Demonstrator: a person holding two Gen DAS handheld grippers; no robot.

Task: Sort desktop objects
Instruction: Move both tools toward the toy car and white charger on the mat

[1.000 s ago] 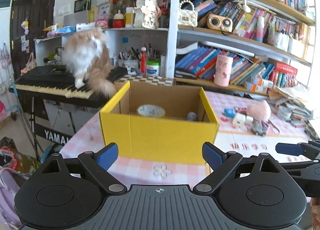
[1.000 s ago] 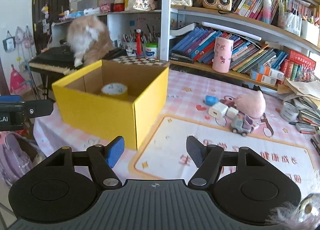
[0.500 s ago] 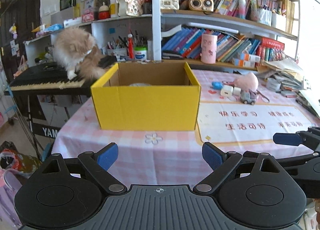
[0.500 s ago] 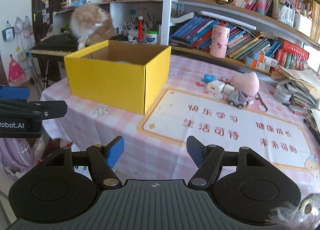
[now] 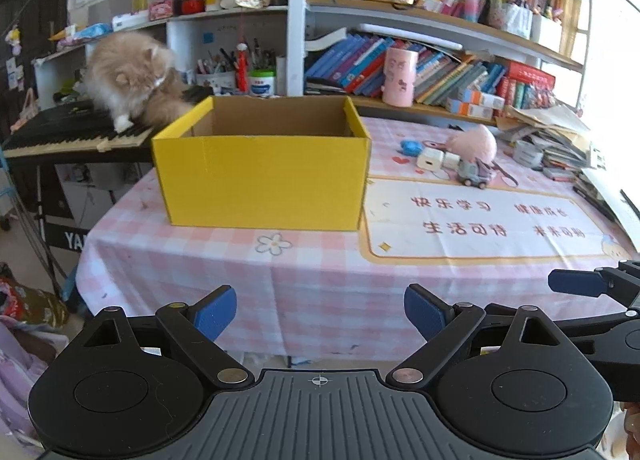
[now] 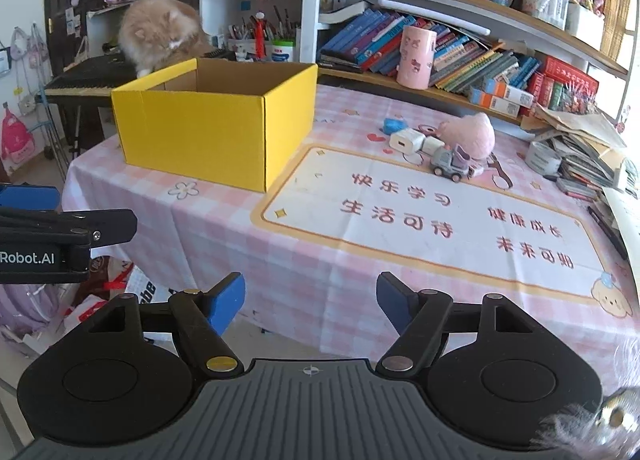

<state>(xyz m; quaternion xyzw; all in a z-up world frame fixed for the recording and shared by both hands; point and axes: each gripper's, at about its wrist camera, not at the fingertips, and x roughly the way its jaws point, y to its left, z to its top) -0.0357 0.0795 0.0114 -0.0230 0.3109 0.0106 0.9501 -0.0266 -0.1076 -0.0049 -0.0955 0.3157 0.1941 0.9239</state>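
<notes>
Only the yellow box shows bare inner walls, left hand-held gripper spread empty, right hand-held gripper opening empty.

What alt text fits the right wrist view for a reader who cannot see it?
The right claw, empty and opening, hangs off the near edge of a pink checked table. On the table stand a yellow box at left and, farther right, a toy truck, a pink plush and white chargers; a cat sits behind the box.
</notes>
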